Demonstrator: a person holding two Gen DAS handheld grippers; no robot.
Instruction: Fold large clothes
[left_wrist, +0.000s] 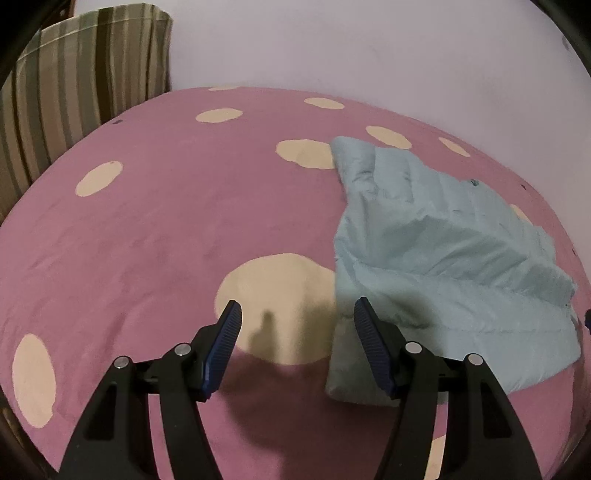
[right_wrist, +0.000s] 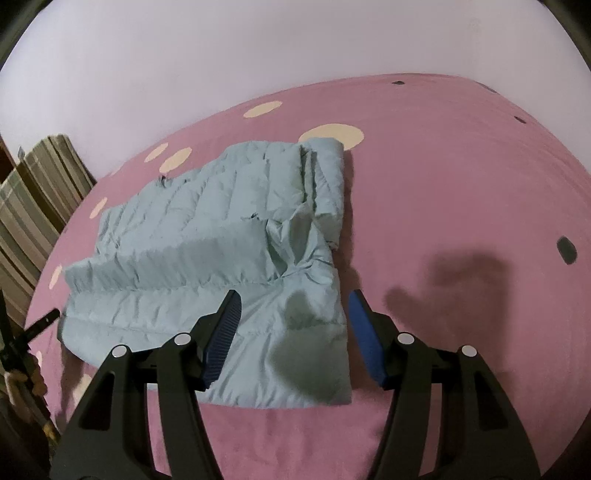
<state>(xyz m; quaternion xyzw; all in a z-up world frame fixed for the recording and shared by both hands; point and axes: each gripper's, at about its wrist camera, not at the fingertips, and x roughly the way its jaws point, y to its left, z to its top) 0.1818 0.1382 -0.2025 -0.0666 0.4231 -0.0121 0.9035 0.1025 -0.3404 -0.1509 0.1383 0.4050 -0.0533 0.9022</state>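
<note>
A light blue quilted jacket (left_wrist: 443, 266) lies crumpled and partly folded on a pink bedspread with cream dots (left_wrist: 147, 221). In the left wrist view it fills the right side. My left gripper (left_wrist: 297, 304) hovers open over the bedspread at the jacket's near left corner, with its right finger above the fabric's edge and nothing held. In the right wrist view the jacket (right_wrist: 207, 236) spreads across the centre and left. My right gripper (right_wrist: 293, 295) stands open above its near right corner, with the pads apart and clear of the cloth.
A striped beige and brown fabric (left_wrist: 85, 74) stands at the bed's far left, seen also in the right wrist view (right_wrist: 33, 192). A pale wall (left_wrist: 369, 44) rises behind the bed. Bare pink cover (right_wrist: 461, 184) stretches to the right of the jacket. A dark object (right_wrist: 37, 325) pokes in at the left edge.
</note>
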